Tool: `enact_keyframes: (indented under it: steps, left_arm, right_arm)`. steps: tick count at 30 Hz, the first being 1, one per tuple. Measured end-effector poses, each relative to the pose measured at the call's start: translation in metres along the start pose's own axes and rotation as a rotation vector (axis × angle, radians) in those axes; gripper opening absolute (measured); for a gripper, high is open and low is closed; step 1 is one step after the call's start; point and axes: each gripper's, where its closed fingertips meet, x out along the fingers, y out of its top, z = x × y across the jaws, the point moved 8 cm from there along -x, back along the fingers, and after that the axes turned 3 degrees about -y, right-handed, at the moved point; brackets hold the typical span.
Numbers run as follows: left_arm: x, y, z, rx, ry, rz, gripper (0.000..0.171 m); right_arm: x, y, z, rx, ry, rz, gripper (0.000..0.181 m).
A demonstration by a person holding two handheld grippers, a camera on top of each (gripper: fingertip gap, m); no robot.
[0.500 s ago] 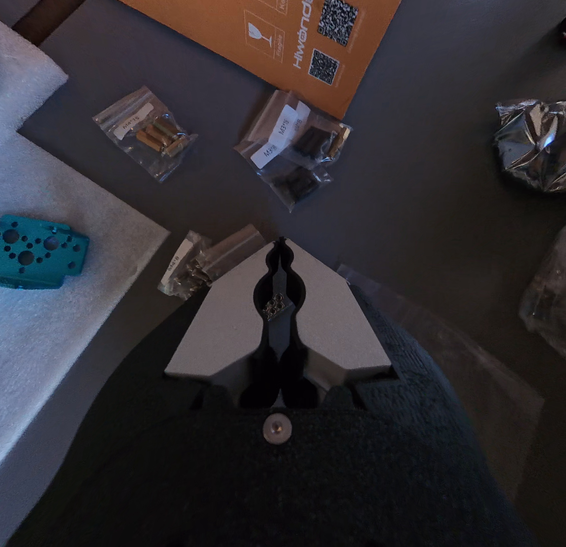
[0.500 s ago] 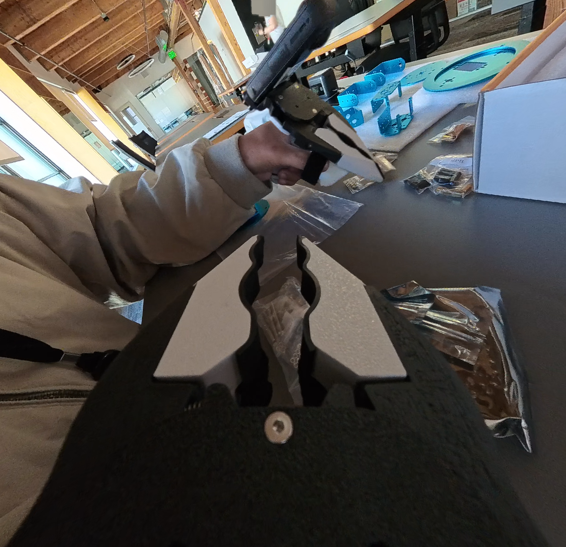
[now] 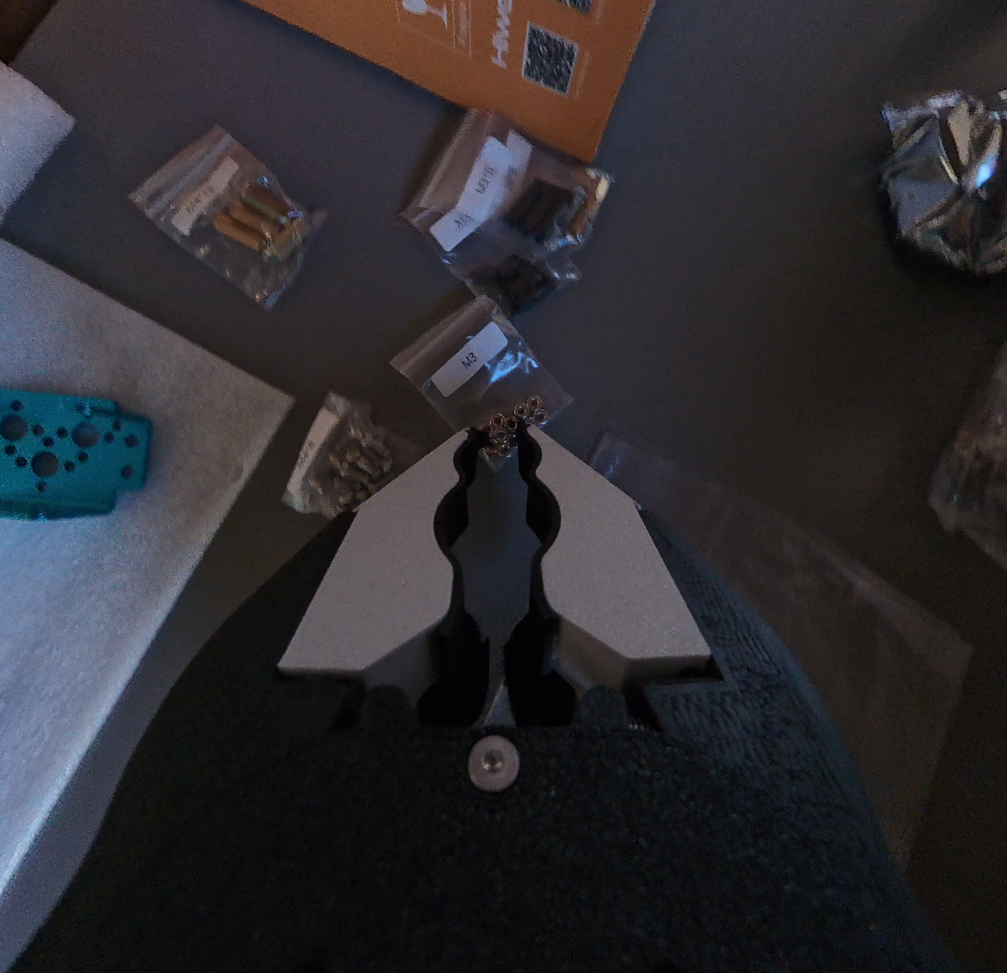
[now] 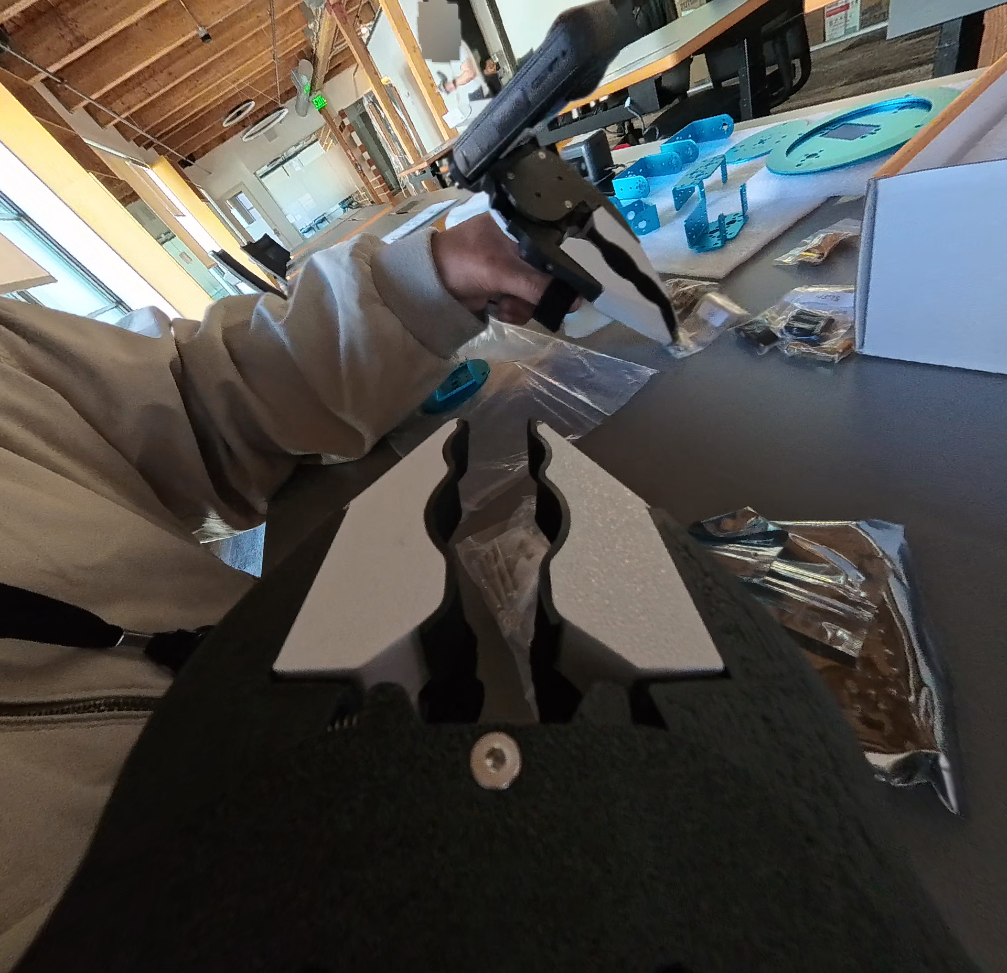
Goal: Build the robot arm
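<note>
Left gripper (image 3: 500,435) has its fingers slightly parted, tips pinching the lower corner of a small clear zip bag of nuts (image 3: 479,368) with a white label; the nuts bunch right at the tips. The bag lies at 12 o'clock from the tips on the dark grey table (image 3: 735,347). At 10 o'clock from the tips sits a bag of brass standoffs (image 3: 240,217), at 12 o'clock farther out a bag of black parts (image 3: 517,211) touching an orange cardboard sheet (image 3: 436,15). A bag of silver screws (image 3: 343,456) lies just beside the left finger at 9 o'clock. A teal drilled plate (image 3: 65,451) rests on white foam (image 3: 109,593) farther at 9 o'clock; a crumpled silver foil bag (image 3: 948,179) is at 2 o'clock. Right gripper (image 4: 496,440) is spread, a clear bag of pale screws (image 4: 507,571) between its fingers (contact unclear). A silver foil pouch (image 4: 850,631) lies at 4 o'clock.
</note>
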Motion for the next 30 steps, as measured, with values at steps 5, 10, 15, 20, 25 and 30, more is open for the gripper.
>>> enact_keyframes:
  steps: [5, 10, 15, 20, 25, 30]
  left_arm:
    - [0.014, 0.023, -0.010, -0.108, 0.073, 0.000, 0.012]
    - [0.009, 0.020, -0.016, -0.150, 0.151, -0.032, 0.012]
    - [-0.001, 0.017, -0.013, -0.188, 0.158, -0.001, 0.017]
    - [0.005, 0.050, 0.000, 0.005, 0.151, 0.078, 0.024]
    - [0.031, 0.058, -0.004, -0.020, 0.083, -0.006, 0.024]
    - [0.030, 0.054, -0.008, -0.037, 0.167, -0.043, 0.024]
  right_arm:
    - [-0.003, 0.002, 0.001, 0.005, -0.002, 0.013, 0.020]
    - [-0.003, 0.002, 0.000, 0.004, 0.005, 0.014, 0.021]
    - [-0.002, 0.002, -0.004, -0.007, 0.020, 0.009, 0.021]
    - [-0.003, 0.002, -0.005, -0.009, 0.016, 0.014, 0.021]
    - [-0.004, 0.003, -0.004, -0.015, 0.003, 0.024, 0.021]
    - [-0.014, 0.005, 0.001, -0.037, -0.047, 0.028, 0.021]
